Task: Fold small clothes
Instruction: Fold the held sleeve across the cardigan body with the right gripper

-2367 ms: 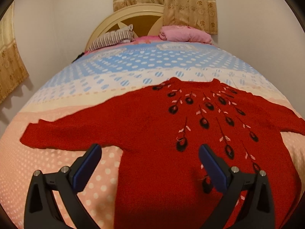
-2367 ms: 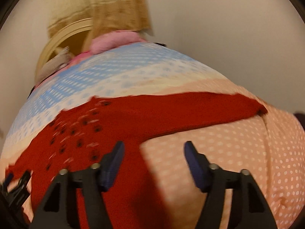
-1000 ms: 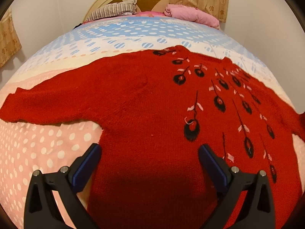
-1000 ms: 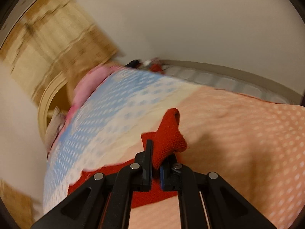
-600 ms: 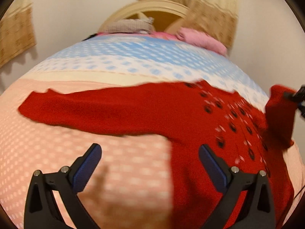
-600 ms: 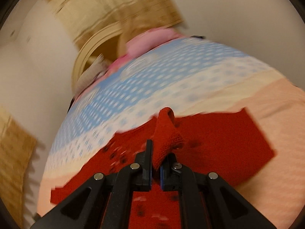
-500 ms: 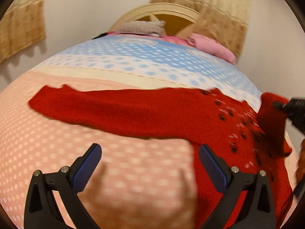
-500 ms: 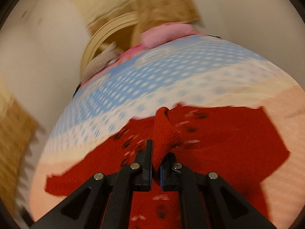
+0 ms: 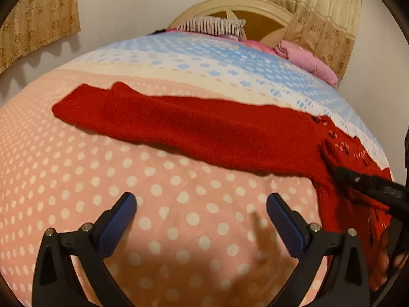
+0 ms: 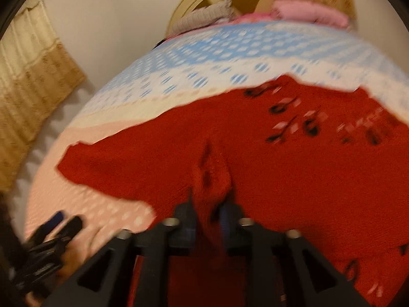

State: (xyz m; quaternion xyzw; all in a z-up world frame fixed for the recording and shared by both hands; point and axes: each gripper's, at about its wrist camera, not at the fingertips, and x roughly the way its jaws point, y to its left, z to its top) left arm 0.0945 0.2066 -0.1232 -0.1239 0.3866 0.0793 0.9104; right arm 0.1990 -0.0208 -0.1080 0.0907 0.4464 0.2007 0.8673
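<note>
A small red knit sweater with black and pink motifs lies on the bed. Its left sleeve stretches out flat to the left. My left gripper is open and empty over the pink dotted sheet, below that sleeve. My right gripper is shut on the cuff of the right sleeve, held low over the sweater's body. The right gripper also shows at the right edge of the left wrist view. The left gripper shows at the lower left of the right wrist view.
The bed sheet is pink with white dots near me, then cream and blue farther off. A striped pillow and a pink pillow lie by the rounded headboard. Curtains hang on the walls.
My right gripper closed on the right sleeve cuff and carried it left over the sweater's body. My left gripper swung left, from above the body to below the left sleeve, staying open.
</note>
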